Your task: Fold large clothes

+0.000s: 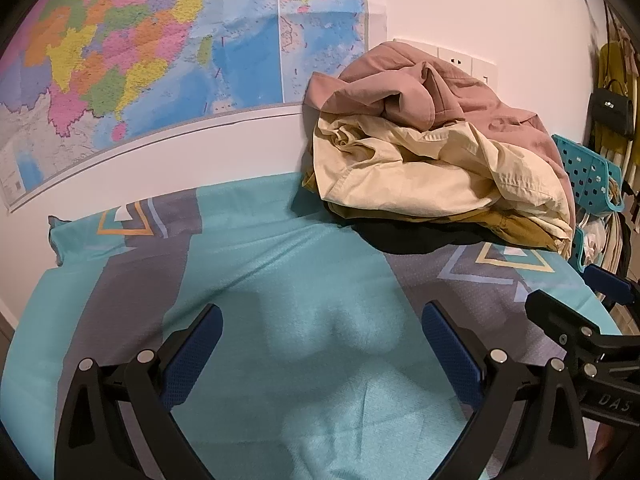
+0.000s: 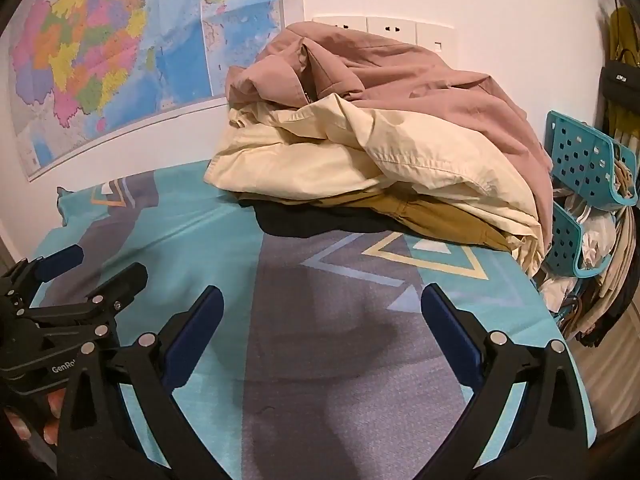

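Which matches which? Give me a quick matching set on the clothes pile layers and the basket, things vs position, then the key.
Things:
1. pink garment
2. cream garment
3. black garment
4. teal basket

Positions:
A. bottom of the pile, flat on the bedsheet
B. top of the pile, against the wall
C. off the bed's right edge
D. middle of the pile, under the top layer

Pairs: 1-B, 2-D, 3-A, 4-C

1. "GenRo", white lettering cut off at the edge, shows on the black body of the left gripper (image 2: 86, 270) in the right wrist view.
2. "DAS" reads on the right gripper (image 1: 576, 296) in the left wrist view.
3. Print on the wall map (image 1: 120, 60) is too small to read.
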`<state>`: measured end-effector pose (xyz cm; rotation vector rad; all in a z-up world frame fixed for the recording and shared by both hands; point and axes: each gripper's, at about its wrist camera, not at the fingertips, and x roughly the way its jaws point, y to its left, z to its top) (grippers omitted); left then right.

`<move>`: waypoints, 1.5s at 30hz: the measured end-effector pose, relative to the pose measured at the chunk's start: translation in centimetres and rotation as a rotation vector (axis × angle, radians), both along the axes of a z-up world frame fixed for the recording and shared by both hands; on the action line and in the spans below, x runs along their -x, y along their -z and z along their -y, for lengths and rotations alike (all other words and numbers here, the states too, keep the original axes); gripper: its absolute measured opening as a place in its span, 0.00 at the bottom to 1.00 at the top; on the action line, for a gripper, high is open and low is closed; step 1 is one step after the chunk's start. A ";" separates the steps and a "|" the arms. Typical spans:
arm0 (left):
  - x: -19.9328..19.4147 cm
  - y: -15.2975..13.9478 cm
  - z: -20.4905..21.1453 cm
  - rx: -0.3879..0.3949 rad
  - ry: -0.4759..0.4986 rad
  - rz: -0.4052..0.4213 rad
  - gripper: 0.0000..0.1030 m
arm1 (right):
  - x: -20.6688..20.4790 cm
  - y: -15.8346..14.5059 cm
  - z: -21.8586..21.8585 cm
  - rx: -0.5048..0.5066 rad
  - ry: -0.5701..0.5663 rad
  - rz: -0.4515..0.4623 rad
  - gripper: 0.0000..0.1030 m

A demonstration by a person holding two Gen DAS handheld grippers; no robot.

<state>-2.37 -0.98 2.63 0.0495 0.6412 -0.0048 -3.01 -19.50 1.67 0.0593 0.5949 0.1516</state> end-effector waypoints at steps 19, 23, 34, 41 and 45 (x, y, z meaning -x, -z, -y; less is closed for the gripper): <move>0.4 -0.5 0.0 0.009 0.001 0.023 0.93 | 0.3 -0.4 -0.1 -0.001 -0.006 0.015 0.95; 0.5 -0.5 0.0 0.010 0.004 0.025 0.93 | 0.4 -0.4 -0.1 0.001 -0.004 0.014 0.95; 0.5 -0.7 0.3 0.009 0.010 0.027 0.93 | 0.4 -0.5 0.1 -0.009 -0.002 0.013 0.95; 0.5 -0.7 0.3 0.009 0.010 0.033 0.93 | 0.4 -0.6 0.1 -0.009 -0.001 0.014 0.95; 0.5 -0.8 0.2 0.014 0.009 0.034 0.93 | 0.2 -0.7 0.1 -0.010 -0.003 0.012 0.95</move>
